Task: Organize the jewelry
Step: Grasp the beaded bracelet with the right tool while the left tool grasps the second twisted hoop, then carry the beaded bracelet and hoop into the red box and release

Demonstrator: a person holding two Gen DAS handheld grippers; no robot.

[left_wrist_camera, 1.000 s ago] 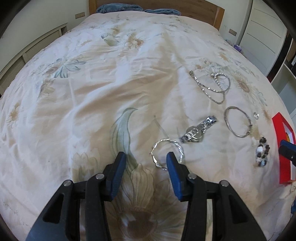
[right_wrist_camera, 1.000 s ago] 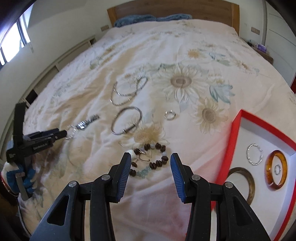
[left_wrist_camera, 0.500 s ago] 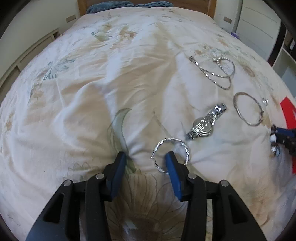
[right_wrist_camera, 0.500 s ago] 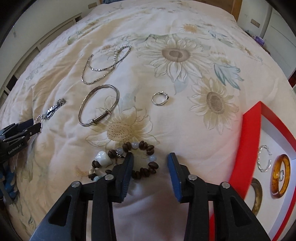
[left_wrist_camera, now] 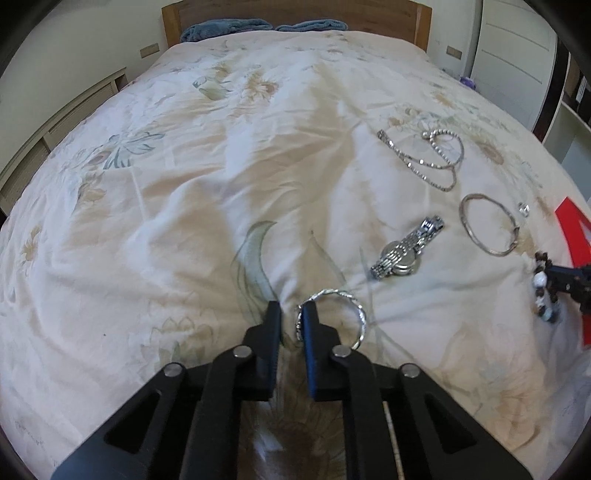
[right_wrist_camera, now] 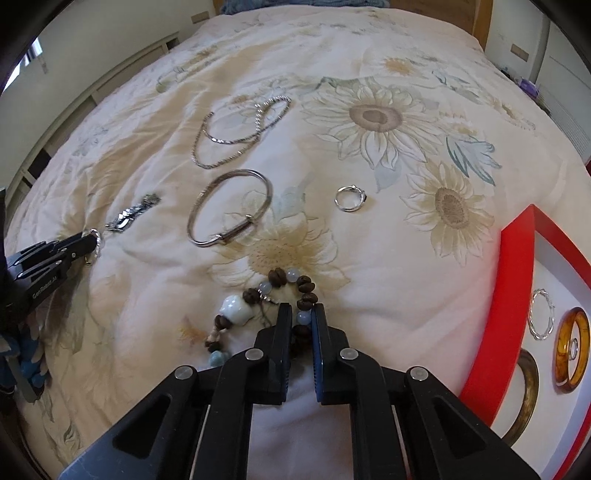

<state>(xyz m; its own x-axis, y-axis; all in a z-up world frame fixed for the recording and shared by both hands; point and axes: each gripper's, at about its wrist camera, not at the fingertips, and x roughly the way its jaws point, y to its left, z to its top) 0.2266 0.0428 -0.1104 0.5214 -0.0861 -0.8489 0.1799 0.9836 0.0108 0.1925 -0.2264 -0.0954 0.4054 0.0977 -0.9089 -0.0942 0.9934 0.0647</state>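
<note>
My left gripper (left_wrist_camera: 291, 314) is shut on the near left rim of a twisted silver bangle (left_wrist_camera: 351, 299) lying on the floral bedspread (left_wrist_camera: 184, 184). My right gripper (right_wrist_camera: 302, 314) is shut on the near side of a brown and pale bead bracelet (right_wrist_camera: 280, 284) with a white charm. In the right wrist view the left gripper (right_wrist_camera: 85, 243) shows at the far left with the bangle. A red-rimmed white tray (right_wrist_camera: 517, 295) at the right holds a twisted silver bangle (right_wrist_camera: 541, 314), an amber bangle (right_wrist_camera: 570, 347) and a brass one (right_wrist_camera: 526, 398).
On the bedspread lie a silver watch (left_wrist_camera: 406, 251), a plain silver bangle (left_wrist_camera: 487, 225), a small ring (right_wrist_camera: 350, 198) and a silver chain necklace (left_wrist_camera: 428, 158). A wooden headboard (left_wrist_camera: 295, 14) with blue pillows stands at the far end. White cupboards are at the right.
Both grippers have closed: the left on the twisted bangle's rim, the right on the bead bracelet. Both moved slightly forward onto their pieces.
</note>
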